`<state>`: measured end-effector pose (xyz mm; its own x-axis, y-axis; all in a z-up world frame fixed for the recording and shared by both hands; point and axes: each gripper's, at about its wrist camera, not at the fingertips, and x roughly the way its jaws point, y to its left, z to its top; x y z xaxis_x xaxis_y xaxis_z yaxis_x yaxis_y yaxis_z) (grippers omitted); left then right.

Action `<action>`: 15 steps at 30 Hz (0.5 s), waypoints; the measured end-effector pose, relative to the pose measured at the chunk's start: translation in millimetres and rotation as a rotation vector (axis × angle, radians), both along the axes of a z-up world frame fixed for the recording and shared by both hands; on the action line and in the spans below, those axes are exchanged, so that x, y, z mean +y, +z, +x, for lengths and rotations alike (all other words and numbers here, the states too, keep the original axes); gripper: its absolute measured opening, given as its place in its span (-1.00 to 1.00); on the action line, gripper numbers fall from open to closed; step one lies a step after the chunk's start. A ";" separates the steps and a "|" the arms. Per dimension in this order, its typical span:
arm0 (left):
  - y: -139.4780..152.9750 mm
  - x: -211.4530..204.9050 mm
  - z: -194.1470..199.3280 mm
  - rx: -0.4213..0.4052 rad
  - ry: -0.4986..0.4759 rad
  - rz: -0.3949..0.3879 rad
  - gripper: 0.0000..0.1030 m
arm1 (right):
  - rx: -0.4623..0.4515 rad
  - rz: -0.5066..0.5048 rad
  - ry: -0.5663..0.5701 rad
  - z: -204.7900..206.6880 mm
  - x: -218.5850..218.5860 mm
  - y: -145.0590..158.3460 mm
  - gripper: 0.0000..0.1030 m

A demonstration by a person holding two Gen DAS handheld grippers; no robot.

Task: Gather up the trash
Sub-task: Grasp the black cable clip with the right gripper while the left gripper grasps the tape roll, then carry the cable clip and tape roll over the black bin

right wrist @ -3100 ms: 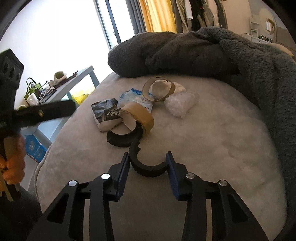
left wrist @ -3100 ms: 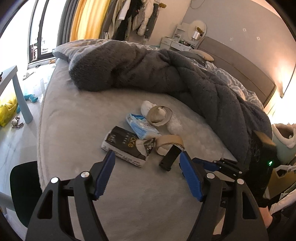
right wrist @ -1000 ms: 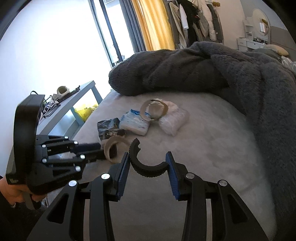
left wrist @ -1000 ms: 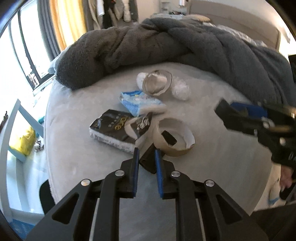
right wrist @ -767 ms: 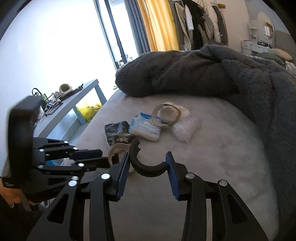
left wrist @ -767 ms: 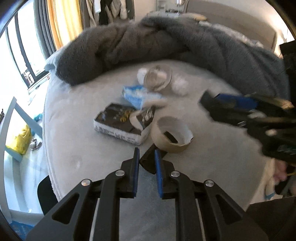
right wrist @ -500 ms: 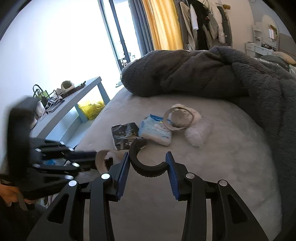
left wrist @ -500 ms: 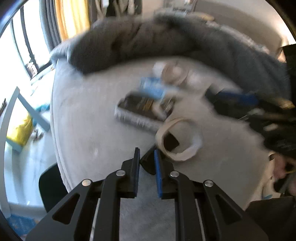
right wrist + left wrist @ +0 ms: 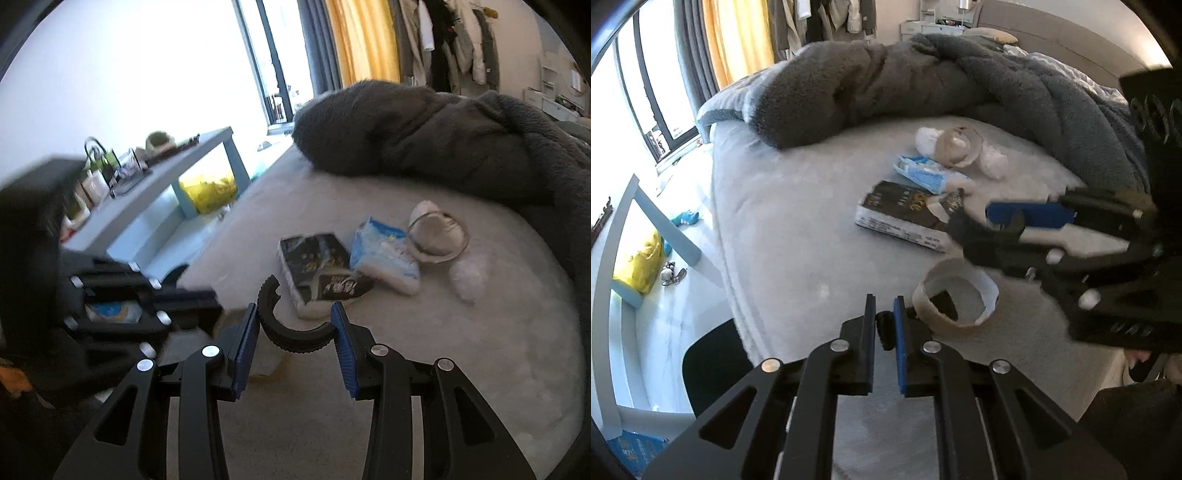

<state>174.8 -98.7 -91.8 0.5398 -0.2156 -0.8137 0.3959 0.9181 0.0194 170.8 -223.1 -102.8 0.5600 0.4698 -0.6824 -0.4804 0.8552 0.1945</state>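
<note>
- The left gripper (image 9: 884,325) had its jaws nearly together, pinching a black piece to which a tan tape roll (image 9: 955,299) was attached, lifted just above the bed (image 9: 798,221).
- The right gripper (image 9: 293,328) was partly closed, clamping a broken black ring (image 9: 291,325) between its pads.
- Left on the bed: a black packet (image 9: 905,218), a blue-and-white wrapper (image 9: 925,173), another tape ring (image 9: 958,151) and white wads (image 9: 991,162).
- No bin showed; by my judgement, collecting was barely under way.
</note>
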 end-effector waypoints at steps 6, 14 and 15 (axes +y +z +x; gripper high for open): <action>-0.8 16.8 6.8 0.013 0.031 -0.008 -0.80 | 0.020 -0.054 -0.007 -1.1 8.9 -7.7 -0.22; 2.5 43.2 9.5 0.003 0.080 -0.014 -0.81 | 0.016 -0.123 0.033 -0.4 39.7 -10.2 -0.22; 2.5 45.6 9.9 0.003 0.085 -0.014 -0.81 | 0.016 -0.132 0.040 -0.2 44.1 -10.9 -0.22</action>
<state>184.7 -53.1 -89.3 0.5538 -0.1808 -0.8128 0.3168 0.9485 0.0049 170.6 -179.0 -113.7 0.5315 0.3968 -0.7484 -0.5121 0.8543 0.0892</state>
